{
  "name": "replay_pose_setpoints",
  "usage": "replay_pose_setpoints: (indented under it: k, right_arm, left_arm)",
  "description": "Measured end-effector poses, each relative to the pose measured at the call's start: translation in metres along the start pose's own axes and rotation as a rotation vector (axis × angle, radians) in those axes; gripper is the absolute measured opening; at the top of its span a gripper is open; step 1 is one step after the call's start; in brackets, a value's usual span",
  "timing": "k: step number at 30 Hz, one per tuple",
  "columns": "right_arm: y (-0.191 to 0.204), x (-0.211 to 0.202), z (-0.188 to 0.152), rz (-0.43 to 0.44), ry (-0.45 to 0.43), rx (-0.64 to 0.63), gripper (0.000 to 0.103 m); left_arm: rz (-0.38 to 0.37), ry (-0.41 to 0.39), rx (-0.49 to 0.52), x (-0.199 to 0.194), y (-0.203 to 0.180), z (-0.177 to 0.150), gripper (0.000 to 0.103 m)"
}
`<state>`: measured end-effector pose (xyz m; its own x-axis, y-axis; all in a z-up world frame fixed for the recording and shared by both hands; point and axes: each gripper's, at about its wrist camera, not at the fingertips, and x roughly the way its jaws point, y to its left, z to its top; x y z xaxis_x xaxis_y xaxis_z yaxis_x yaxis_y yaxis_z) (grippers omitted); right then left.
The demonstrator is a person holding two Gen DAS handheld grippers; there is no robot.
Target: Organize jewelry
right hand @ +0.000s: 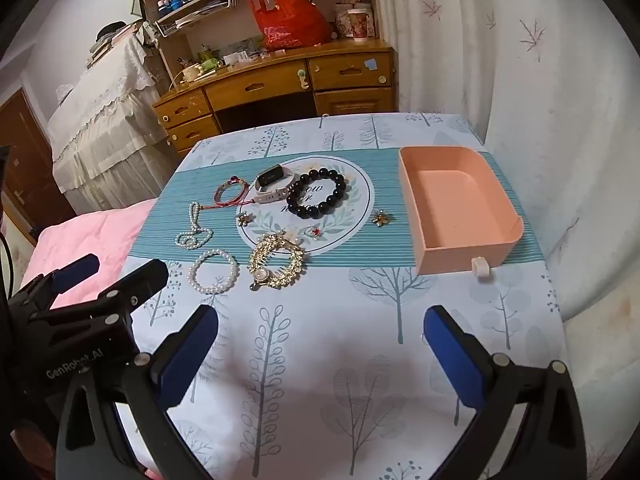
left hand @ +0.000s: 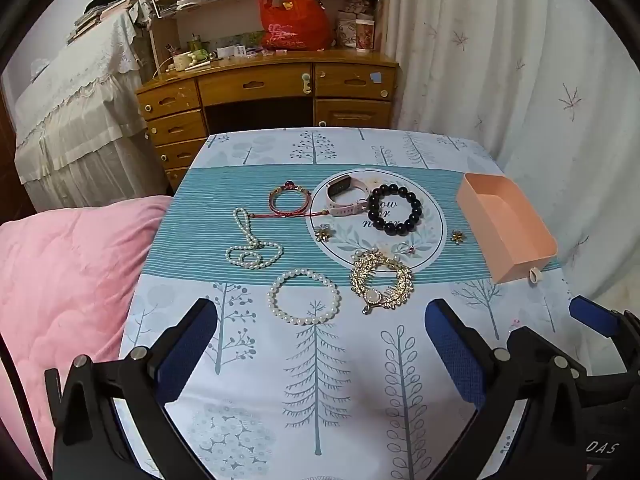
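Note:
Jewelry lies spread on the tablecloth: a white pearl bracelet (left hand: 304, 297) (right hand: 213, 271), a gold hair comb (left hand: 380, 282) (right hand: 277, 266), a black bead bracelet (left hand: 394, 209) (right hand: 317, 193), a pink smart band (left hand: 344, 195) (right hand: 272, 185), a red cord bracelet (left hand: 290, 201) (right hand: 229, 193), a pearl necklace (left hand: 250, 246) (right hand: 193, 229), two gold flower pieces (left hand: 322, 234) (left hand: 457, 236) and a small ring (left hand: 409, 249) (right hand: 312, 231). An empty pink drawer box (left hand: 516, 228) (right hand: 498, 216) stands at the right. My left gripper (left hand: 320, 344) and right gripper (right hand: 320, 344) are open, empty, near the front.
The table (left hand: 360, 380) has a tree-print cloth. A pink quilt (left hand: 60, 272) lies to the left. A wooden desk (left hand: 264, 88) with a red bag (left hand: 292, 20) stands behind. A white curtain (left hand: 520, 60) hangs at the right.

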<state>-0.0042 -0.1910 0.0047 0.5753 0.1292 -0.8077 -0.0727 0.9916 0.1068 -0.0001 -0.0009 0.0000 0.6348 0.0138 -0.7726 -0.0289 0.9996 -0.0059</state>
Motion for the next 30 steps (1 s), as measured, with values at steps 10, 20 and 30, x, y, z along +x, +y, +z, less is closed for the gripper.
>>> replay_pose_setpoints:
  k: [10,20,30]
  right_arm:
    - [0.0000,0.0005,-0.0035,-0.006,-0.002,0.002,0.103]
    - [0.0001,-0.0017,-0.0040,-0.010,-0.002,0.001,0.103]
    - [0.0016,-0.0009,-0.0072,-0.009,-0.005,-0.003,0.103]
  left_arm:
    - [-0.023,0.003,-0.015,-0.0024,0.0011,-0.0013,0.102]
    - [-0.029,-0.002,-0.018,-0.0030,0.0009,-0.0030,0.102]
    - [-0.022,-0.009,-0.018,-0.0073,0.0022,-0.0021,0.102]
